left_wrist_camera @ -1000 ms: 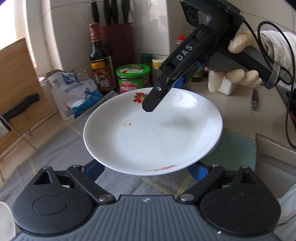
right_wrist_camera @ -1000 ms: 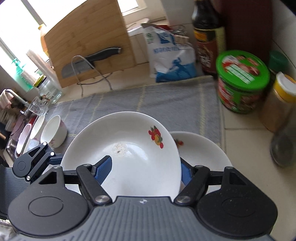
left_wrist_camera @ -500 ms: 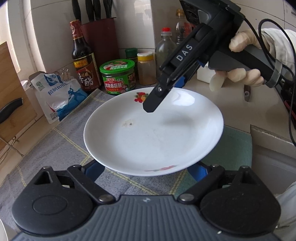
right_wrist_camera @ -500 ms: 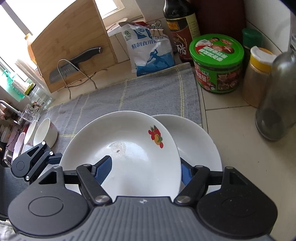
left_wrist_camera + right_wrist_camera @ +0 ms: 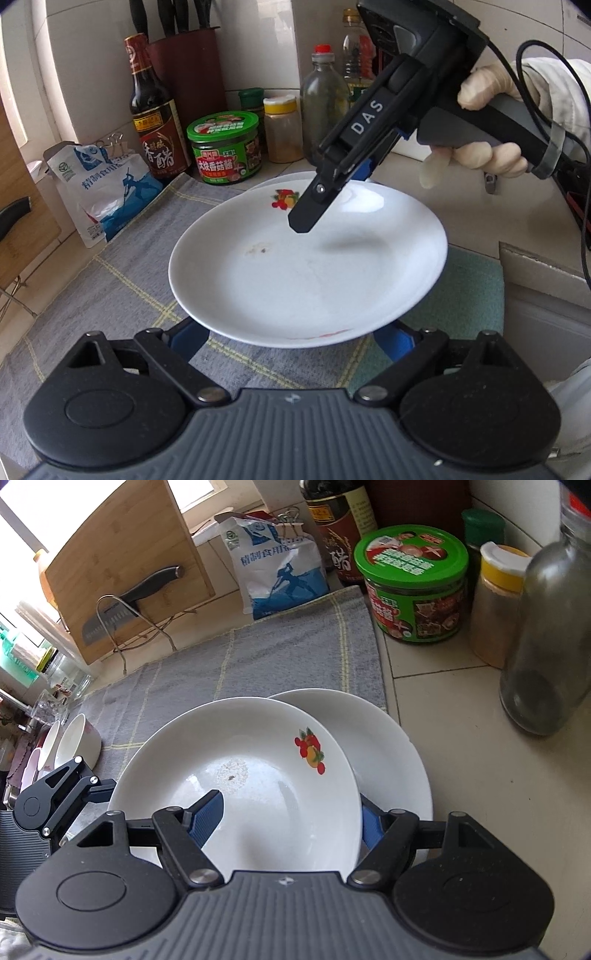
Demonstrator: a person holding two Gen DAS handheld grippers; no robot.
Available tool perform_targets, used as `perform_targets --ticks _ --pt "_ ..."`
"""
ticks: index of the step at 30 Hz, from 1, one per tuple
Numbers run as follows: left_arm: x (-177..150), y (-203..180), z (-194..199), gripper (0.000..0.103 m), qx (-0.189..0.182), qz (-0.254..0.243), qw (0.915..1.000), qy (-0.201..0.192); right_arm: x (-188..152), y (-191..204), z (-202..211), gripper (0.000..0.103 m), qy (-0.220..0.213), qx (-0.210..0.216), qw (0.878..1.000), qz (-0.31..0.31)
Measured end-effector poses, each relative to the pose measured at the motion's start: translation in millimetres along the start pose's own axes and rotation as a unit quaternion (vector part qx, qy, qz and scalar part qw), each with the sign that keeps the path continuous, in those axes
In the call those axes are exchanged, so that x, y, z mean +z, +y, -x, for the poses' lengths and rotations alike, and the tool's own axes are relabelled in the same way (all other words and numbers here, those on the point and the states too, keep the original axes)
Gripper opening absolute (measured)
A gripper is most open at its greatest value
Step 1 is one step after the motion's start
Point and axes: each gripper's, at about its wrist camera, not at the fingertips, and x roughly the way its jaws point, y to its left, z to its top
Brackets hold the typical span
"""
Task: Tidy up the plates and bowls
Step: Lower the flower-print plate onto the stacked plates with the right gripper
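A white plate with a fruit print [image 5: 306,269] [image 5: 236,775] hangs just above a second white plate [image 5: 388,746] that lies on the counter; a sliver of this plate [image 5: 280,181] shows behind the upper one. My right gripper [image 5: 291,812] [image 5: 325,199] is shut on the upper plate's rim, one finger over the inside and the other outside it. My left gripper [image 5: 291,328] [image 5: 74,794] stands open, both fingers spread under the plate's opposite rim; whether they touch it is hidden.
A grey checked mat [image 5: 277,657] covers the counter. Behind it stand a salt bag [image 5: 273,565], a vinegar bottle [image 5: 155,122], a green-lidded jar [image 5: 413,587], a spice jar [image 5: 495,602] and a glass bottle [image 5: 546,638]. White bowls [image 5: 79,738] sit at the left. A cutting board [image 5: 122,561] holds a knife.
Both grippers and the fruit-print plate have shifted together toward the jars and down. The lower plate now shows much more behind the held plate.
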Motion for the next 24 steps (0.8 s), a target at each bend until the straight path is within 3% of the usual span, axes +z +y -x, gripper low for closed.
perform_targets --ticks 24 --pt "4 2 -16 0.095 -0.032 -0.012 0.9993 0.014 -16 -10 12 0.080 -0.008 -0.019 0.999 -0.032"
